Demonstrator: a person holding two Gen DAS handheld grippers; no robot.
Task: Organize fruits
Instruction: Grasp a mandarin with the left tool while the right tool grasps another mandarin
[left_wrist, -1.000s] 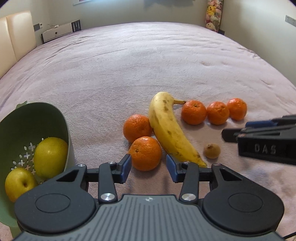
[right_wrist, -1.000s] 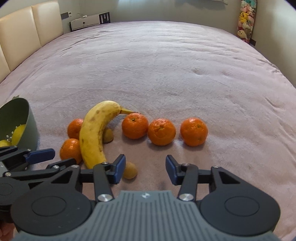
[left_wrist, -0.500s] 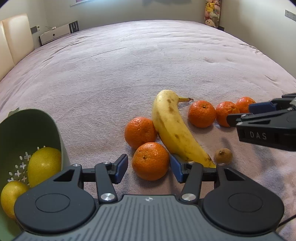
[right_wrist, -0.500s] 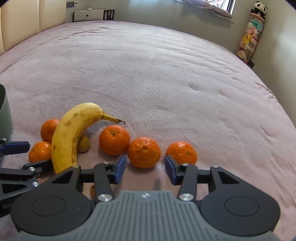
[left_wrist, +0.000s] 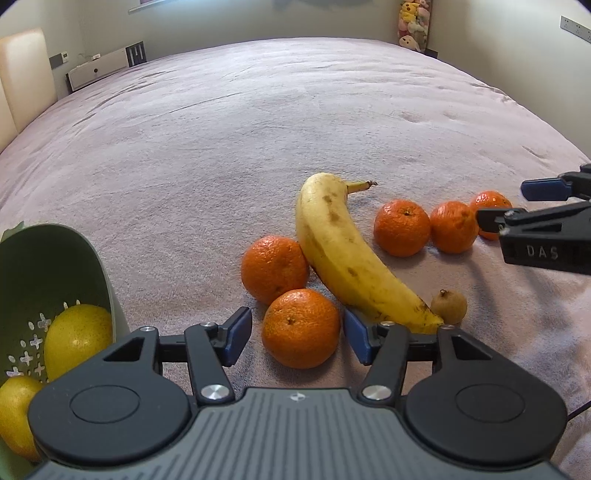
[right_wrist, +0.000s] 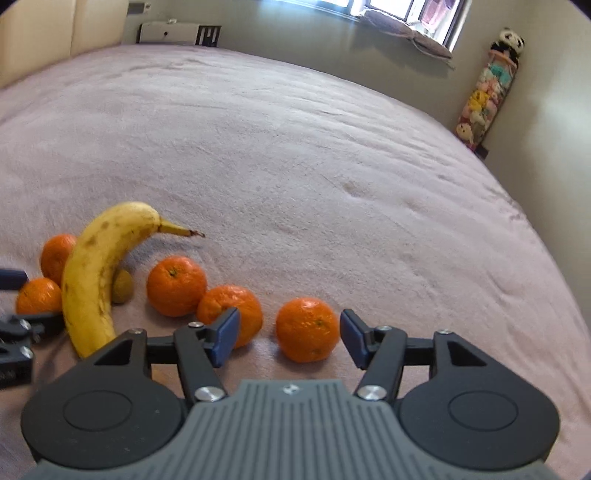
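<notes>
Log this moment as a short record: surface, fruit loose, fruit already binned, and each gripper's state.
surface: pink bedspread
loose fruit: banana, five mandarins, one small brown fruit
binned: two yellow fruits in green colander
left gripper: open, jaws just opening, nearest mandarin between them, untouched
right gripper: open, jaws just opening, end mandarin between them, untouched

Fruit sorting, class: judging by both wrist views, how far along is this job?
Done: two yellow fruits lie in the green colander. In hand: nothing yet; the left hand-held gripper and the right hand-held gripper have just been opening, each framing a mandarin without touching. Left: five mandarins, the banana and small brown fruit on the bedspread.
</notes>
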